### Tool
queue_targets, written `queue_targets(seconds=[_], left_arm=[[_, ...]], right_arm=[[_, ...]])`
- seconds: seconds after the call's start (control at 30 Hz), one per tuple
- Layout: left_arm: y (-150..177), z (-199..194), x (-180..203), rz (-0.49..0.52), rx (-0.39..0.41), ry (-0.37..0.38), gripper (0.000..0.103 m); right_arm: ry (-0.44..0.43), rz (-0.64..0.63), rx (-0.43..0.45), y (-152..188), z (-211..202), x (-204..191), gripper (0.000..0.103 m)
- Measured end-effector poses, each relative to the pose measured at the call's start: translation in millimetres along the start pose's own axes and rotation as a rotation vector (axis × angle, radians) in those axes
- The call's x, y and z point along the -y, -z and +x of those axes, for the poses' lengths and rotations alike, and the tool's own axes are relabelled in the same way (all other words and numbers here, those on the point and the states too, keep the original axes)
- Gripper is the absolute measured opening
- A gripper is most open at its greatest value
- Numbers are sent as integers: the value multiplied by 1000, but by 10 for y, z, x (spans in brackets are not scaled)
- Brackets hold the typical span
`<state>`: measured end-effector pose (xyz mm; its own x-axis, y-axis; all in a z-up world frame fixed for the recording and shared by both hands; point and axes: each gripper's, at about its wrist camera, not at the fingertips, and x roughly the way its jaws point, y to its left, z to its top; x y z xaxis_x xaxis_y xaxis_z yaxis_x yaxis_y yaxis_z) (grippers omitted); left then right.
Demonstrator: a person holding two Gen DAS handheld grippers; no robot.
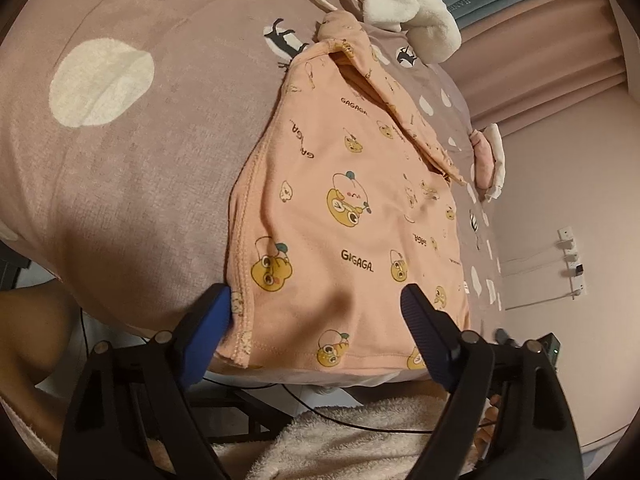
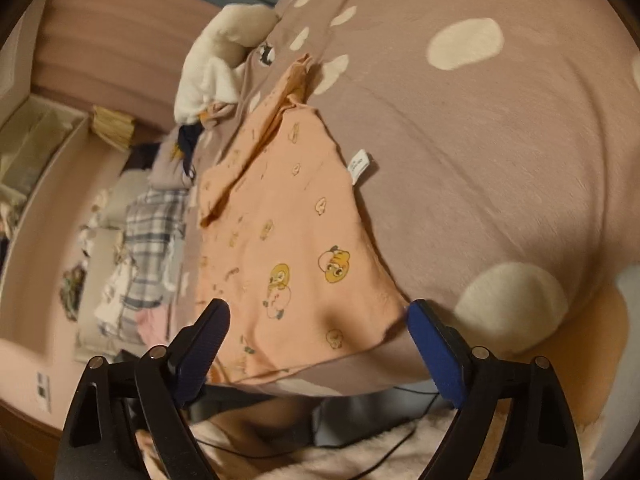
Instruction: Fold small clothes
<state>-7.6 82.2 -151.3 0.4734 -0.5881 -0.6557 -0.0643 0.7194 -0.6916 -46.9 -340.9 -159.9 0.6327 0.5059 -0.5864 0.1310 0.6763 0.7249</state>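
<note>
A small peach garment (image 1: pixel 344 208) printed with yellow cartoon faces lies flat on a mauve bedspread (image 1: pixel 140 160) with cream spots. One sleeve is folded in over its far side. My left gripper (image 1: pixel 316 304) is open, its blue pads straddling the garment's near hem. In the right wrist view the same garment (image 2: pixel 288 248) shows a white care label (image 2: pixel 360 166) at its right edge. My right gripper (image 2: pixel 318 316) is open over the garment's near corner, holding nothing.
White fluffy clothes (image 1: pixel 412 12) lie at the far end of the bed, also in the right wrist view (image 2: pixel 216 68). A pile of plaid and mixed clothes (image 2: pixel 152 232) lies to the left. A cream towel (image 1: pixel 352 440) and a black cable (image 1: pixel 360 424) lie below the bed edge.
</note>
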Motion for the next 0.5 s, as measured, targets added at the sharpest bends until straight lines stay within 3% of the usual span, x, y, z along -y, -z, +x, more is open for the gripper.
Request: queue_targets(seconds=[0.07, 0.2, 0.27, 0.4, 0.5], left_arm=[[-13, -14, -69, -29, -5, 29, 86], [-6, -71, -194, -59, -26, 78, 86], [32, -87, -220, -50, -37, 78, 89], [137, 6, -293, -55, -97, 40, 89], [148, 19, -300, -73, -73, 35, 84]], right_arm=[[75, -13, -7, -25, 81, -15, 85], [42, 22, -11, -33, 95, 69, 77], [51, 15, -19, -35, 82, 112, 69], [12, 57, -8, -4, 17, 218, 63], [53, 27, -13, 7, 23, 183, 56]])
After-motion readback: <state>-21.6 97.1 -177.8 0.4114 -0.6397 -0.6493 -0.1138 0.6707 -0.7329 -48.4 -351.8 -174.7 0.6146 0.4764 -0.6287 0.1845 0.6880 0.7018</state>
